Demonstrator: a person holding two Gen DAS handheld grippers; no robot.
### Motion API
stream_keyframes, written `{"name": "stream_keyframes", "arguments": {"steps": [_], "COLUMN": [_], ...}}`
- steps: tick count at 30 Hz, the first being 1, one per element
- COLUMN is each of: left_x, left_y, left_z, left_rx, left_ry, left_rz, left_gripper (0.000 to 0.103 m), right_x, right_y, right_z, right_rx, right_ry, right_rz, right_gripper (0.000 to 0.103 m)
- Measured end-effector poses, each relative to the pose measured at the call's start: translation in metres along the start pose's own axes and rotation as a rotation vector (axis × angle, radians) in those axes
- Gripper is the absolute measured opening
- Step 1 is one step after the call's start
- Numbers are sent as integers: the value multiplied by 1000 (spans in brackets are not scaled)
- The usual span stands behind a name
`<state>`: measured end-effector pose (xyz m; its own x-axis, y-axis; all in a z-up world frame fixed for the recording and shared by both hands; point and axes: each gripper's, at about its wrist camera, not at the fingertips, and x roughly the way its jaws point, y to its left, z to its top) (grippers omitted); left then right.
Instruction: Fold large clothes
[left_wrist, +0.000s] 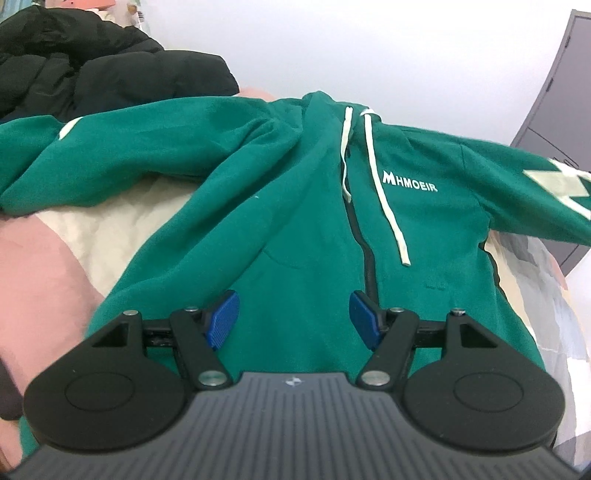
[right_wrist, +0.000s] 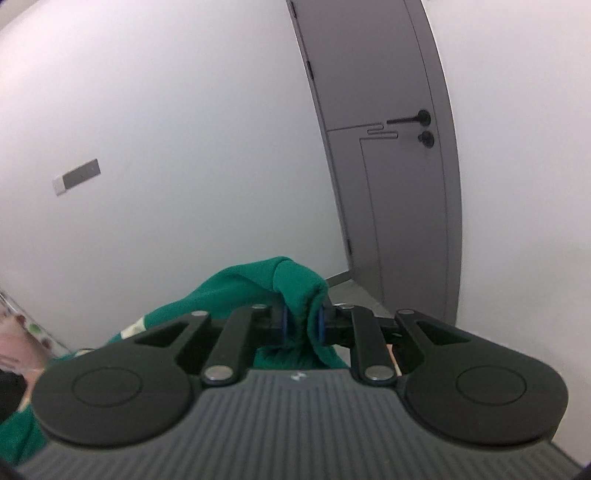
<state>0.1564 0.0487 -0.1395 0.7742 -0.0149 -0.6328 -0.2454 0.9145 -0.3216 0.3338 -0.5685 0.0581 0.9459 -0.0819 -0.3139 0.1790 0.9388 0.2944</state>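
Note:
A green zip hoodie (left_wrist: 295, 206) with white drawstrings and white lettering lies face up on the bed, sleeves spread to both sides. My left gripper (left_wrist: 293, 317) hovers open over its lower front, blue pads wide apart with nothing between them. In the right wrist view my right gripper (right_wrist: 303, 323) is shut on a bunched fold of the green hoodie (right_wrist: 295, 284), lifted up in front of the wall. Which part of the hoodie it holds I cannot tell for sure; a pale patch (right_wrist: 133, 326) shows on the cloth trailing to the left.
A black padded jacket (left_wrist: 92, 70) is piled at the back left of the bed. Pink and cream bedding (left_wrist: 74, 236) lies under the hoodie. A grey door (right_wrist: 388, 147) with a black handle stands in the white wall, also at the right edge (left_wrist: 565, 110).

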Motion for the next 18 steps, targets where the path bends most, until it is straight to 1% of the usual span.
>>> {"name": "stream_keyframes", "arguments": {"steps": [4, 7, 9, 13, 17, 18], "left_x": [-10, -18, -24, -34, -45, -48], "left_y": [3, 5, 7, 16, 26, 28], "left_z": [6, 11, 12, 8, 6, 6], "left_rx": [-41, -55, -69, -86, -117, -121], "left_ry": [-7, -20, -30, -40, -51, -58], "left_rz": [-23, -46, -66, -95, -138, -151], "left_gripper": [71, 71, 71, 71, 71, 71], "right_x": [1, -14, -33, -78, -121, -124], "right_y": [27, 56, 82, 141, 203, 216], "right_z": [-5, -4, -2, -4, -20, -22], "right_rx": [43, 56, 40, -27, -85, -100], "right_ry": [70, 128, 156, 178, 212, 224], "right_rz": [62, 129, 176, 273, 368, 386], "right_gripper": [17, 16, 16, 16, 16, 16]}}
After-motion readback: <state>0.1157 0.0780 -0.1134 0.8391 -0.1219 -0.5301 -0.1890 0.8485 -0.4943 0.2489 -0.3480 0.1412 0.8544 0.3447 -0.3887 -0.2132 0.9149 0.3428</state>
